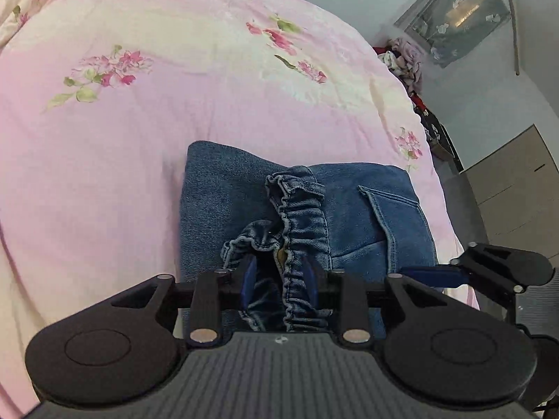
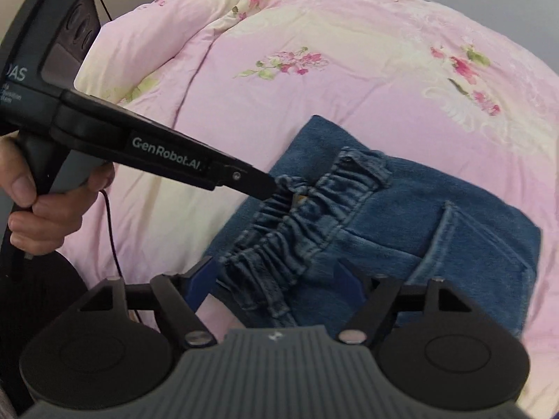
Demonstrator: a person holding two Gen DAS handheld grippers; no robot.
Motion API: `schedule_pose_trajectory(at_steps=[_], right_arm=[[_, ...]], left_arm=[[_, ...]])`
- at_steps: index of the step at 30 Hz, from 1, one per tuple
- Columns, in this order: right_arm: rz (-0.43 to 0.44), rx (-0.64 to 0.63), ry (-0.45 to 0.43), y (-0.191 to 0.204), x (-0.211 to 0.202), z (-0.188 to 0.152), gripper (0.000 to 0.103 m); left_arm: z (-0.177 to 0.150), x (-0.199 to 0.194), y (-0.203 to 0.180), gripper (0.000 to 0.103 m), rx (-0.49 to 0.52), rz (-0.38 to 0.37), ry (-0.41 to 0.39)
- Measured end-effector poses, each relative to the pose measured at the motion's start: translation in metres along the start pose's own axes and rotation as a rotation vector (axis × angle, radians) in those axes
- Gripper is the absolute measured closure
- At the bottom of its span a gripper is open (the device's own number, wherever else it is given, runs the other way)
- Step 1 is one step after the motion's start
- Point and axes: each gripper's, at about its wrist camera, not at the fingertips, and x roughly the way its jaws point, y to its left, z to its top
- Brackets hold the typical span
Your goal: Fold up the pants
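The left gripper (image 1: 279, 279) pinches the gathered waistband (image 1: 300, 223) of the folded jeans (image 1: 216, 202). The right gripper (image 2: 276, 282) has its fingers spread open around the waistband's near end. The jeans lie on a pink floral quilt (image 1: 139, 122); beyond it stands a cabinet (image 1: 517, 188).

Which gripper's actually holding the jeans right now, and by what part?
Both grippers straddle the jeans' elastic waistband: the left gripper near its bunched end, the right gripper further along. Neither is visibly clamped.

Bedroom: floral quilt (image 1: 209, 104), wardrobe (image 1: 517, 188).
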Motion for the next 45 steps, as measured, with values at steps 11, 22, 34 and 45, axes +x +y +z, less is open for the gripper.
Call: schedule_pose_trajectory(at_steps=[11,22,34,45], right_arm=[[-0.035,0.033,0.092,-0.082,0.018,-0.049,0.035],[0.042,0.016,0.137,-0.076,0.046,-0.079,0.045],[0.104,0.083,0.030,-0.086,0.021,-0.087,0.053],[0.222,0.167,-0.005,-0.075,0.032,-0.068,0.051]], left_arm=[[0.003,0.047,0.029,0.054,-0.365,-0.130,0.023],[0.024,0.075,0.020,0.046,-0.449,-0.073,0.063],[0.013,0.010,-0.085,0.077,0.022,0.126,-0.145],[0.026,0.016,-0.036,0.078,0.040,0.203,-0.088]])
